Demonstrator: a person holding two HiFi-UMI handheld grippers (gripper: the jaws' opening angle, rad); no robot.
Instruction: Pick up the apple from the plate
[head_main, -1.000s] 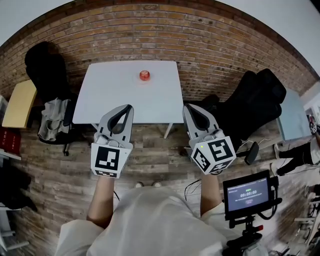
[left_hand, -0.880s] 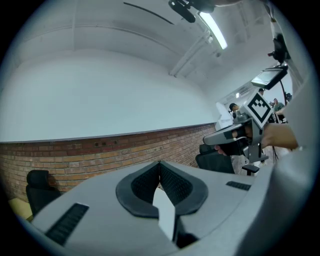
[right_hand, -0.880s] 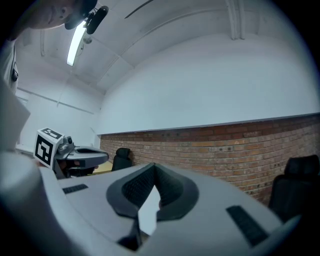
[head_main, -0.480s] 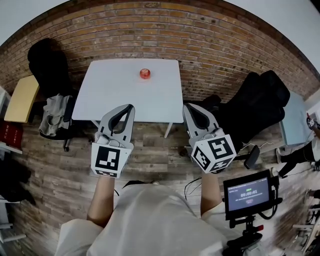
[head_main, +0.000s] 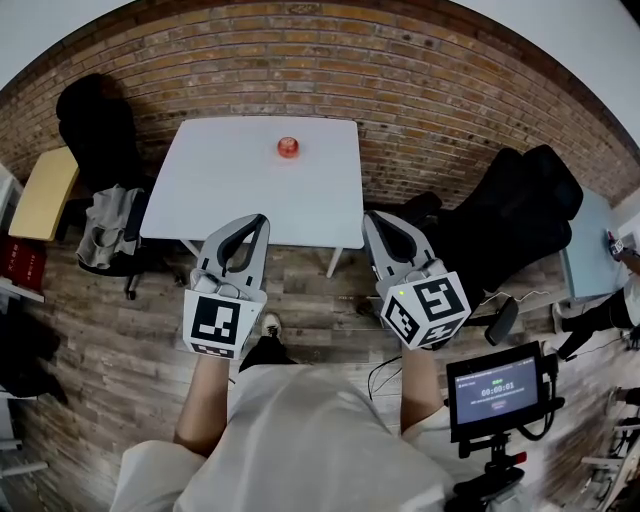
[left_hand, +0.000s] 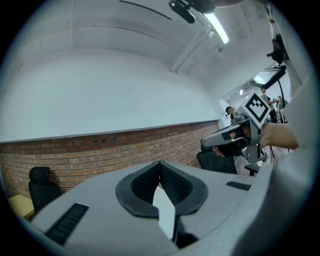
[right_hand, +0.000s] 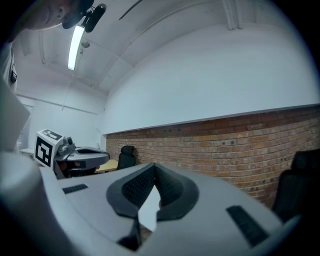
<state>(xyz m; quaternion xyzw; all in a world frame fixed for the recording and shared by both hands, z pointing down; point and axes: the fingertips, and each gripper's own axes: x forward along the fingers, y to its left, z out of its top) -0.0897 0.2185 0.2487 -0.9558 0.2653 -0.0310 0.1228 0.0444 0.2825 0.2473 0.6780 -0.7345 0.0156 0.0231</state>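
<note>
The red apple (head_main: 288, 148) sits near the far edge of a white table (head_main: 250, 200) in the head view; any plate under it is too small to make out. My left gripper (head_main: 259, 218) and right gripper (head_main: 371, 217) are held side by side short of the table's near edge, well away from the apple. Both point level toward the brick wall. In the left gripper view the left gripper (left_hand: 160, 167) has its jaws closed together on nothing. The right gripper (right_hand: 153, 169) is likewise shut and empty. Neither gripper view shows the apple.
A black chair (head_main: 92, 120) and a chair draped with grey cloth (head_main: 108, 240) stand left of the table, beside a yellow tabletop (head_main: 45, 195). Black chairs (head_main: 520, 215) crowd the right. A small monitor on a stand (head_main: 495, 388) is near my right elbow. A brick wall backs the table.
Both grippers have sunk slightly in the head view and stay shut. A shoe now shows below them on the wooden floor. The apple has not moved.
</note>
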